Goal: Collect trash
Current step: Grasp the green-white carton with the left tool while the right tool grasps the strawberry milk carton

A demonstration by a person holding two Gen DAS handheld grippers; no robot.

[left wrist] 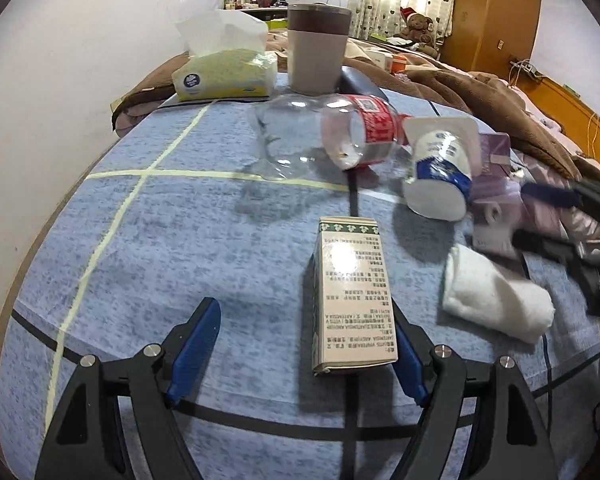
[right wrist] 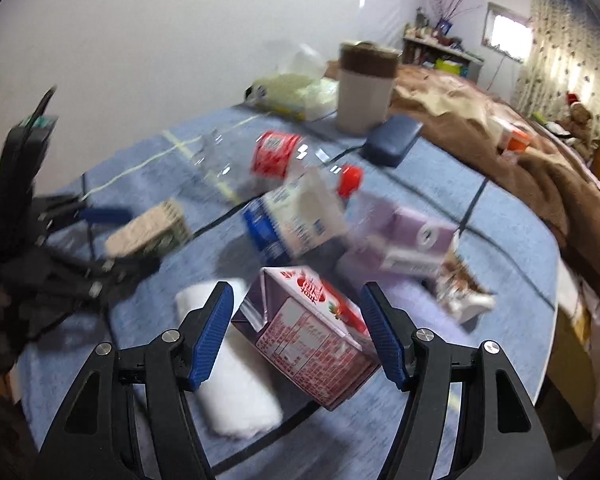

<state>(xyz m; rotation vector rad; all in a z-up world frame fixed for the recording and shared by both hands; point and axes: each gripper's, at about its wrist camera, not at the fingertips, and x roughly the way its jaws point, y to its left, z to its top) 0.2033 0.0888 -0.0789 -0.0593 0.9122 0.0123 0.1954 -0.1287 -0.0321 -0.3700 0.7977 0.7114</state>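
Note:
Trash lies on a blue tablecloth (left wrist: 148, 240). My left gripper (left wrist: 306, 320) is open, with a beige printed carton (left wrist: 352, 292) between its fingers, against the right finger. Beyond lie a clear plastic bottle with a red label (left wrist: 340, 136), a white and blue yogurt cup (left wrist: 440, 172) and a purple carton (left wrist: 496, 160). My right gripper (right wrist: 298, 304) is open around a red and white strawberry milk carton (right wrist: 312, 332). The carton sits tilted between the fingers, neither pad clearly touching it. A rolled white towel (right wrist: 236, 368) lies under the left finger. The left gripper shows blurred in the right wrist view (right wrist: 100, 216).
A grey and brown bin (left wrist: 318, 48) stands at the table's far edge beside a tissue pack (left wrist: 224, 68). A dark blue case (right wrist: 392, 140) lies next to the bin. A bed with a brown blanket (left wrist: 480, 88) runs along the right. A white wall is on the left.

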